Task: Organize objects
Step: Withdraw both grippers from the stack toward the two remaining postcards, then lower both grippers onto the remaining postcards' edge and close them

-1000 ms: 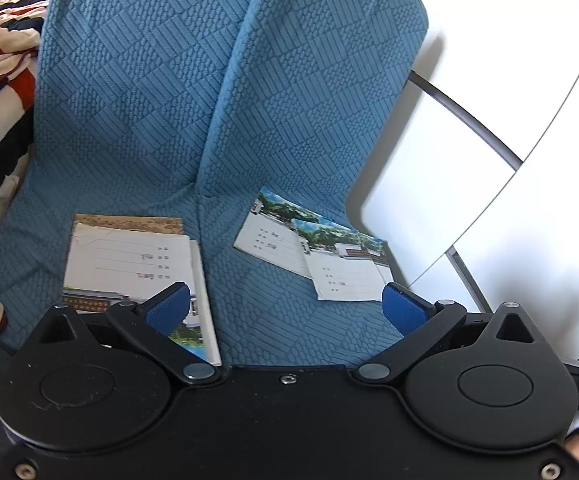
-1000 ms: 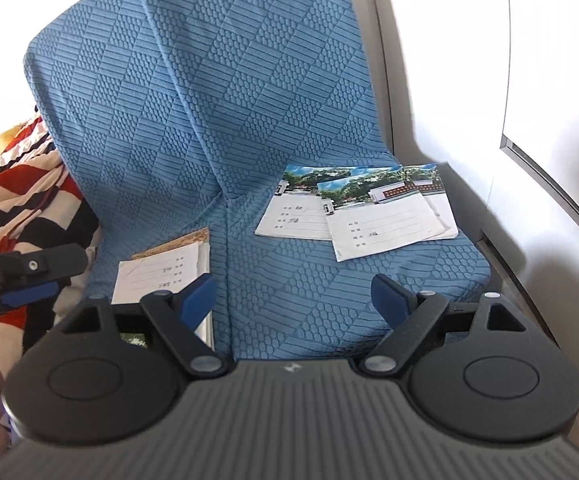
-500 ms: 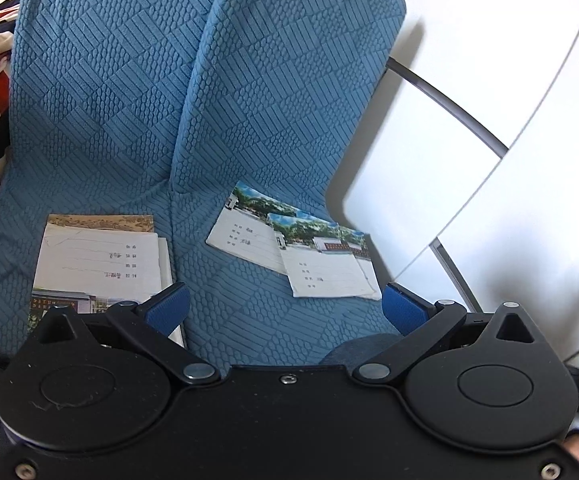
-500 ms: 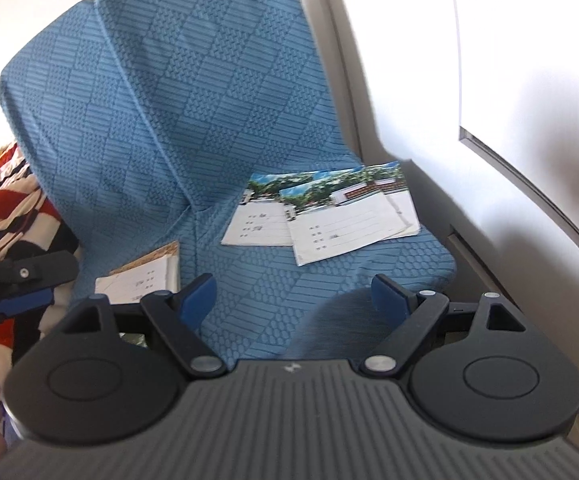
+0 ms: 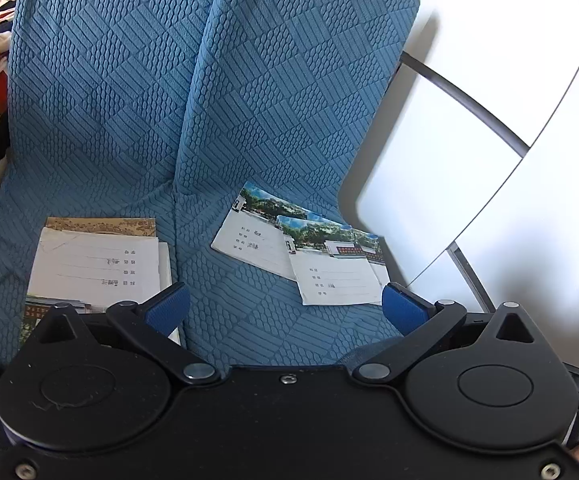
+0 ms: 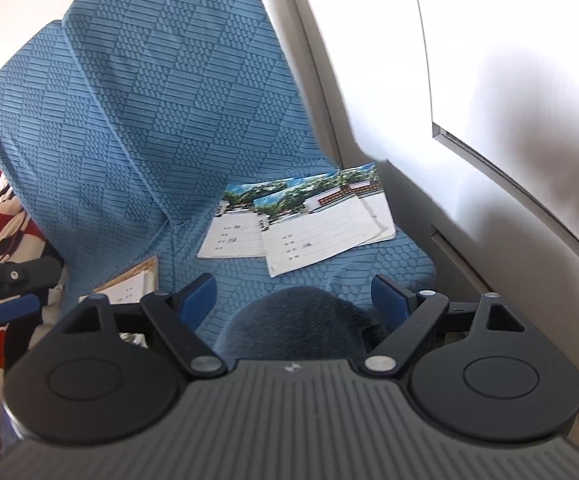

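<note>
1. Blue quilted seat cover [image 5: 137,112] is carrying everything; two seat cushions are sitting side by side, so the notebooks are lying in two separate groups, one per cushion.
2. Left stack of notebooks [image 5: 97,264] is lying flat on the left cushion, white cover on top, a brown-edged one peeking out behind. It looks like the collection pile, squared up against the seam.
3. Left hand-held gripper [image 5: 285,308] is hovering low over the gap between the groups, jaws spread wide, nothing between them. Its left blue pad is overlapping the stack's corner in view; I cannot tell whether it is touching.
4. Right pair of notebooks [image 6: 301,220] is lying fanned and overlapping on the right cushion, near the white wall panel [image 6: 509,60]. Not yet merged, so probably the next pick.
5. Right hand-held gripper [image 6: 293,300] is pointing at that pair, jaws spread, empty, well short of them. A blue-grey rounded shape is sitting just below the jaws; cannot tell what it is.
</note>
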`<control>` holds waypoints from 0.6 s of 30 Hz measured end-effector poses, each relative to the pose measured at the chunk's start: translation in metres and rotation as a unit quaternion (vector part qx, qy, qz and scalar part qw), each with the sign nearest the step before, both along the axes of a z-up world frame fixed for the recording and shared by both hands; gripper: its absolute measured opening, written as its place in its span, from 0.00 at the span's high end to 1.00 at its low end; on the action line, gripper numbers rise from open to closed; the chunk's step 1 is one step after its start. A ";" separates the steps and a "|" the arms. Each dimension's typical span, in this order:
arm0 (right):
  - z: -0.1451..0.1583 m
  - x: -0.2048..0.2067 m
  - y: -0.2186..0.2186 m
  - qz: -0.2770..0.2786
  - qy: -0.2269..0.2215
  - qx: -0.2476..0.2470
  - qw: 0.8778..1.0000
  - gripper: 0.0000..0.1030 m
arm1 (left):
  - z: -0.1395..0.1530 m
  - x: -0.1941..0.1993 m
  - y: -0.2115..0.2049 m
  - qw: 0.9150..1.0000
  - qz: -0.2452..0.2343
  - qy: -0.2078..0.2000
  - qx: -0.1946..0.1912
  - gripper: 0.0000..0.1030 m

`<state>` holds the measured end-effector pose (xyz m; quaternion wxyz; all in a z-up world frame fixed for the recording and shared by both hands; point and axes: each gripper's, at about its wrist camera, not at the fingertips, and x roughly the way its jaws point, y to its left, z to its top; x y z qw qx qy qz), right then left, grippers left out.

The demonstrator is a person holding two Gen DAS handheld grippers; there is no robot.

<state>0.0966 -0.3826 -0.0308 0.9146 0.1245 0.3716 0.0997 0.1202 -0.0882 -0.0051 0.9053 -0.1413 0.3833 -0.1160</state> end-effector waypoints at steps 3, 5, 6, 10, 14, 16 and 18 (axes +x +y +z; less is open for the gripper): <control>-0.005 0.007 -0.008 -0.006 0.004 -0.003 1.000 0.17 | -0.005 0.008 -0.004 1.000 0.003 0.003 0.002 0.01; -0.010 0.012 -0.013 -0.010 0.009 -0.002 1.000 0.17 | -0.008 0.014 -0.006 1.000 0.005 0.005 0.001 0.01; -0.012 0.014 -0.016 -0.012 0.011 -0.002 1.000 0.17 | -0.009 0.017 -0.007 1.000 0.005 0.007 0.000 0.01; -0.021 0.024 -0.025 -0.018 0.022 0.005 1.000 0.17 | -0.014 0.030 -0.016 1.000 0.004 0.011 0.005 0.01; -0.032 0.035 -0.034 -0.026 0.033 0.010 0.999 0.17 | -0.023 0.042 -0.027 1.000 0.003 0.020 0.008 0.01; -0.038 0.040 -0.039 -0.029 0.039 0.013 0.999 0.17 | -0.028 0.047 -0.032 1.000 0.004 0.023 0.010 0.01; -0.042 0.045 -0.041 -0.028 0.043 0.020 0.998 0.17 | -0.035 0.053 -0.036 0.999 0.002 0.029 0.014 0.01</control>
